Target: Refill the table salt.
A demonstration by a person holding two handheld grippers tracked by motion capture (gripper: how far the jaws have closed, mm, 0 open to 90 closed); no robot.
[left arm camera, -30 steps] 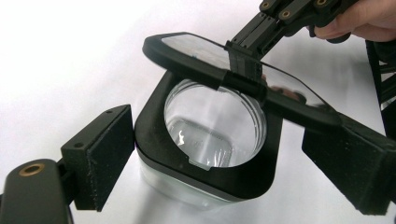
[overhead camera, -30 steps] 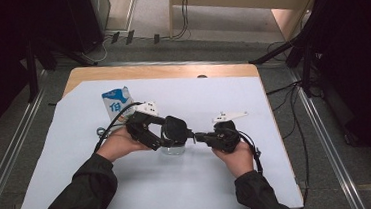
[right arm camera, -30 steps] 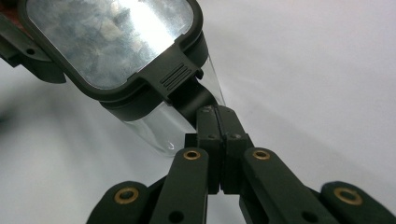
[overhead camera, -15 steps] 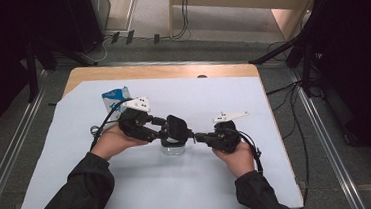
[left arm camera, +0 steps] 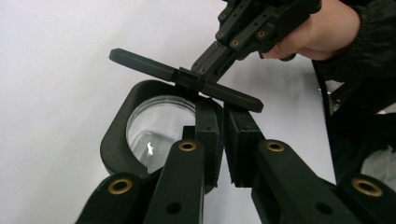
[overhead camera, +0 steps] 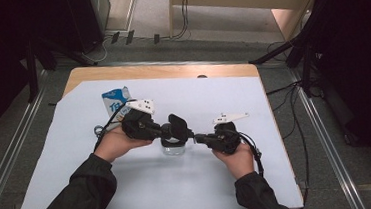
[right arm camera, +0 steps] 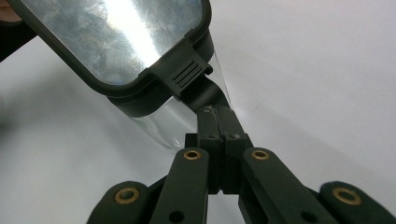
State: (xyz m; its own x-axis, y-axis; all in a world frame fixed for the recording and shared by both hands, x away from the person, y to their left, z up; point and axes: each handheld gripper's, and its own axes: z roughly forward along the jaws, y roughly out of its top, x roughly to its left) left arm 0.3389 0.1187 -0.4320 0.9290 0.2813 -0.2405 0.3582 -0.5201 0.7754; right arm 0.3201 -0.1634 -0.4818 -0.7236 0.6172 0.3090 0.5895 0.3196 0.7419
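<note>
A clear container with a black rim stands mid-table on the white sheet. Its black lid is tilted up; the lid's shiny window shows in the right gripper view. My right gripper is shut on the black tab below the lid's ribbed latch, also seen from the left gripper view. My left gripper reaches in from the left. Its jaws have just been closing and now pinch the right side of the rim.
A blue-and-white carton stands behind the left hand at the back left. The white sheet covers a wooden table with metal rails and cables on the floor around it.
The left gripper's jaws have closed from wide apart to nearly together over the container. Both hands have hardly shifted and the lid stays raised.
</note>
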